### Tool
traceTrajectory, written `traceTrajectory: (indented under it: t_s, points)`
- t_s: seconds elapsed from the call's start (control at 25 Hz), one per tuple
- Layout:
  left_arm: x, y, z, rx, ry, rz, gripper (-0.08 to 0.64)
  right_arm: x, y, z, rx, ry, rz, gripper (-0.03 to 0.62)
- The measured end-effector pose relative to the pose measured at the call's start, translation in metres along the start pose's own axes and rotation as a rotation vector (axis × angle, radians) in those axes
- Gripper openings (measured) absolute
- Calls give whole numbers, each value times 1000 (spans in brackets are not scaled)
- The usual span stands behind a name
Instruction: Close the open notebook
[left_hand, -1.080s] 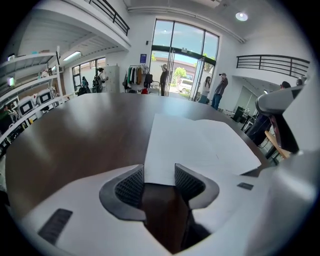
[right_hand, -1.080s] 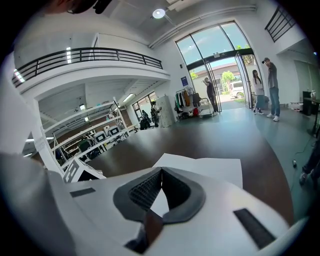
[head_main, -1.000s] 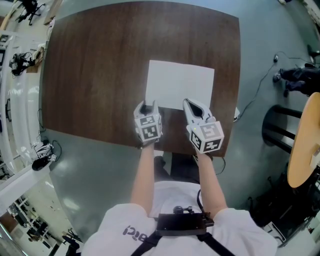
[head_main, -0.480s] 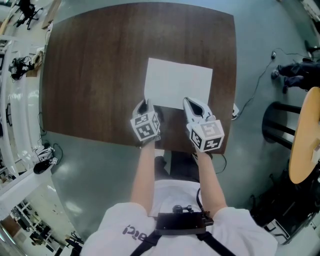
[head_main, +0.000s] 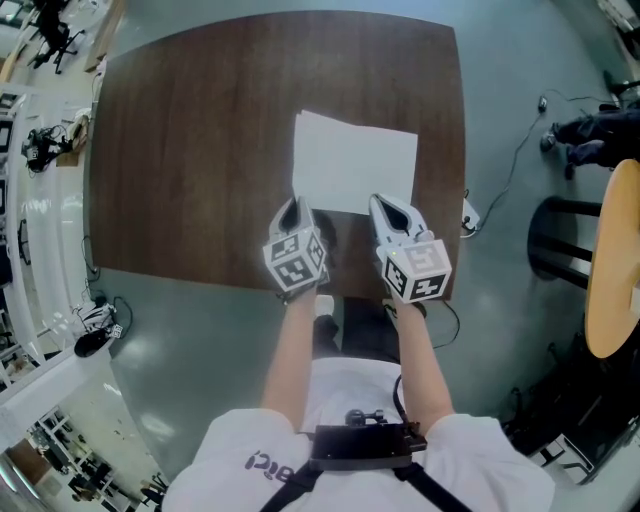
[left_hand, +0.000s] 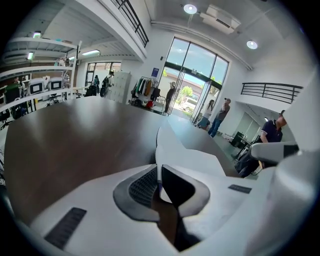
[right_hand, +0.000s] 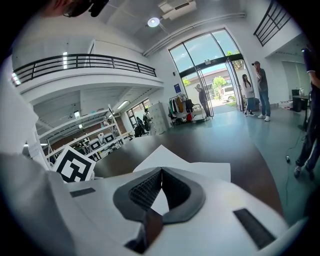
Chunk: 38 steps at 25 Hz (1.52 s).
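Near edge of counter (head_main: 200, 255): left gripper (head_main: 292, 208) just clamped onto the notebook (head_main: 355, 165) page corner.
Page: lifting off now, so the fold-over looks underway.
Right gripper (head_main: 380, 205): jaws together, nothing held.

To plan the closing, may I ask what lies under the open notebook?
The notebook lies on the dark wooden table; whatever is directly beneath its white pages is covered and cannot be seen.

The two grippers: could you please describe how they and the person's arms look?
The left gripper and right gripper have white shells, dark ribbed pads and black-and-white marker cubes. The person wears a white short-sleeved T-shirt. The left jaws have just been closing on a notebook page.
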<state>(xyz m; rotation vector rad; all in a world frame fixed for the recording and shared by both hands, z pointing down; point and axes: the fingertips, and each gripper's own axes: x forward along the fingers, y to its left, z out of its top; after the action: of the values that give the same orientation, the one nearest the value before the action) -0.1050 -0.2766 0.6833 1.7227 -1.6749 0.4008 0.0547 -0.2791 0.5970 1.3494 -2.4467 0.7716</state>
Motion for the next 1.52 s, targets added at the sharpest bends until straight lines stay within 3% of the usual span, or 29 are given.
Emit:
traceTrajectory:
  t_s: [0.4, 0.68, 1.12, 1.52]
  points:
    - [-23, -45, 20, 152, -78, -55, 39, -38, -20, 5, 43, -71, -88, 2]
    - [-30, -97, 22, 242, -89, -158, 39, -67, -40, 5, 88, -119, -155, 2]
    - [-19, -169, -14, 306, -8, -308, 40, -106, -76, -3, 148, -160, -251, 2]
    - [8, -201, -55, 358, 93, -350, 40, -122, -102, -23, 206, -152, -299, 2]
